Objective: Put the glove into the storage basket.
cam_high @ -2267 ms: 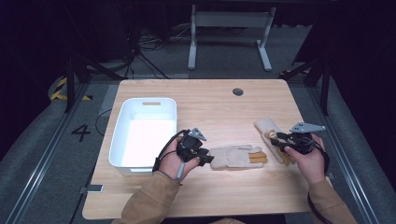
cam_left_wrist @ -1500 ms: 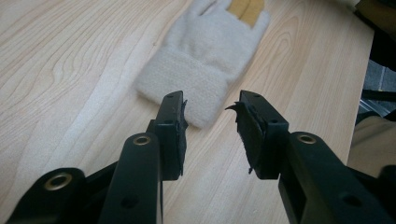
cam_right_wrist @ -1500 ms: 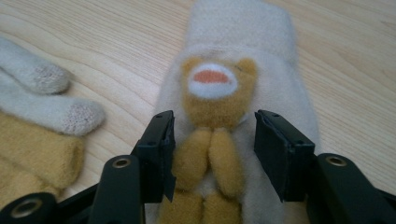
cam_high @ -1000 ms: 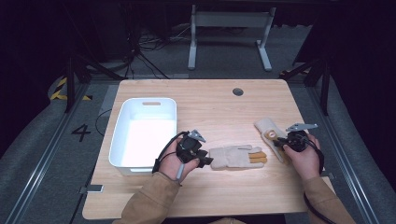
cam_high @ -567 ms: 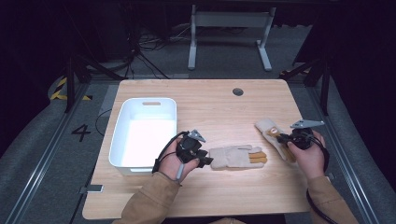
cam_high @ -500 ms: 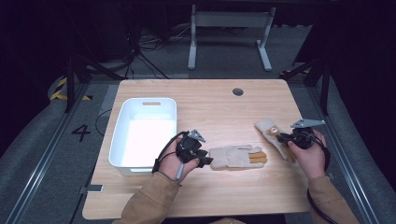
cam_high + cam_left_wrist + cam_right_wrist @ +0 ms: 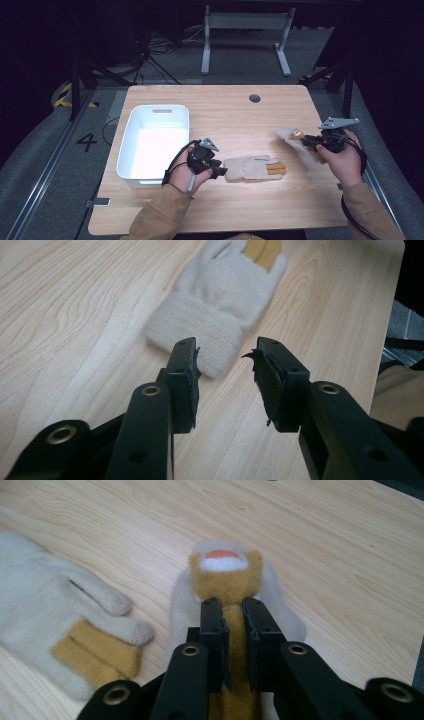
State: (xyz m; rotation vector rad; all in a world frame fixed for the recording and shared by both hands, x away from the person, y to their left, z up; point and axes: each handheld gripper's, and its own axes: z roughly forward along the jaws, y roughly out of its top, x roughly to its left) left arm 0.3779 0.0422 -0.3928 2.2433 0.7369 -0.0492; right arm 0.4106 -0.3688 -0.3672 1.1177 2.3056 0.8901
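On the pale wood-grain table (image 7: 235, 117), a fuzzy cream knit glove with mustard fingers (image 7: 252, 167) lies flat before the left gripper's (image 7: 225, 372) parted jaws; the right gripper (image 7: 233, 617), just closing, pinches a second fleecy cream-and-mustard glove (image 7: 227, 572).

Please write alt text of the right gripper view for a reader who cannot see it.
The right gripper has its two black jaws closed on a mustard-yellow part of a cream glove, which has a white and orange patch at its far end. A second cream glove with yellow fingers lies flat on the wooden table to the left.
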